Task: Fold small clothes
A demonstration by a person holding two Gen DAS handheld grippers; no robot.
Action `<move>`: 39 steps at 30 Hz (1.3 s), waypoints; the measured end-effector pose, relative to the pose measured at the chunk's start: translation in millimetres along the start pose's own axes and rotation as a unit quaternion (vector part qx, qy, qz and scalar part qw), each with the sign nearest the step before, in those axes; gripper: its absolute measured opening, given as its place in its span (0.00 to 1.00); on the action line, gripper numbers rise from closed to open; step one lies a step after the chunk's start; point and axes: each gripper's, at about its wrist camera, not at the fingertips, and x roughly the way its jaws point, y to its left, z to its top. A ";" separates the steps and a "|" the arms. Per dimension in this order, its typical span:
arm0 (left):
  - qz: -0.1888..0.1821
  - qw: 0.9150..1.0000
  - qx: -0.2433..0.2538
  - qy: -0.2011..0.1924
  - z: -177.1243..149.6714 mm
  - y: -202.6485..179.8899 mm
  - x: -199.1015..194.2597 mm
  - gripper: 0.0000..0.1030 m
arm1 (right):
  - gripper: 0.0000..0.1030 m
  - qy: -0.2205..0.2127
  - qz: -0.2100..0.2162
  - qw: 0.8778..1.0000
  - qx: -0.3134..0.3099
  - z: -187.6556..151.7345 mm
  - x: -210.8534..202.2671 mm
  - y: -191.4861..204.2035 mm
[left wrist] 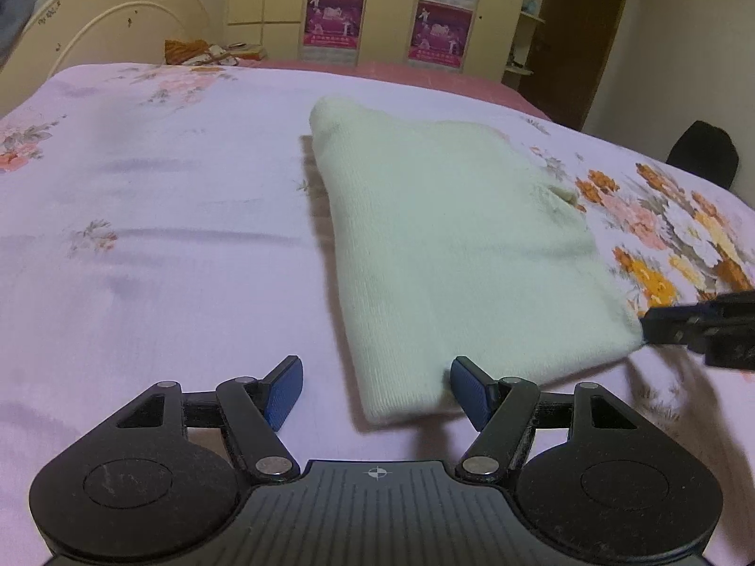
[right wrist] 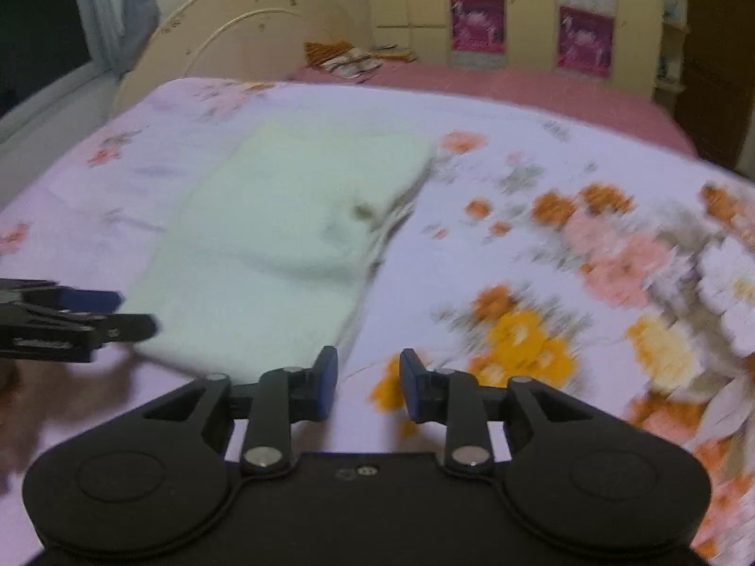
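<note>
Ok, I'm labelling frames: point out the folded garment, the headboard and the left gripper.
folded garment (left wrist: 453,245): left wrist view, top face.
headboard (right wrist: 245,33): right wrist view, curved panel.
left gripper (left wrist: 375,389): left wrist view, between fingertips.

No legible txt; wardrobe posters (left wrist: 335,16) print too blurry.

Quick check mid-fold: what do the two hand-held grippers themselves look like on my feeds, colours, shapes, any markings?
Both match. The left hand-held gripper is black, with two rounded lobes, silver pivot pins on angled linkage arms, blue ribbed pads on the fingers, and a ribbed grey centre plate bearing a small crosshair mark. The right hand-held gripper has the same black lobes, silver pins and blue pads. No cables or sleeves show.
</note>
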 end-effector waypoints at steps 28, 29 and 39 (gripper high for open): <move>-0.021 0.995 0.018 -0.098 -63.7 -63.2 -204.8 1.00 | 0.99 -0.114 -0.031 0.990 0.082 -69.7 -190.5 43.7; -0.017 0.995 0.023 -0.100 -66.2 -66.2 -208.5 1.00 | 0.99 -0.121 -0.049 0.988 0.079 -69.7 -193.7 47.9; -0.012 0.993 0.016 -0.121 -75.2 -63.7 -240.2 1.00 | 0.99 -0.150 -0.103 0.983 0.031 -81.3 -203.1 92.4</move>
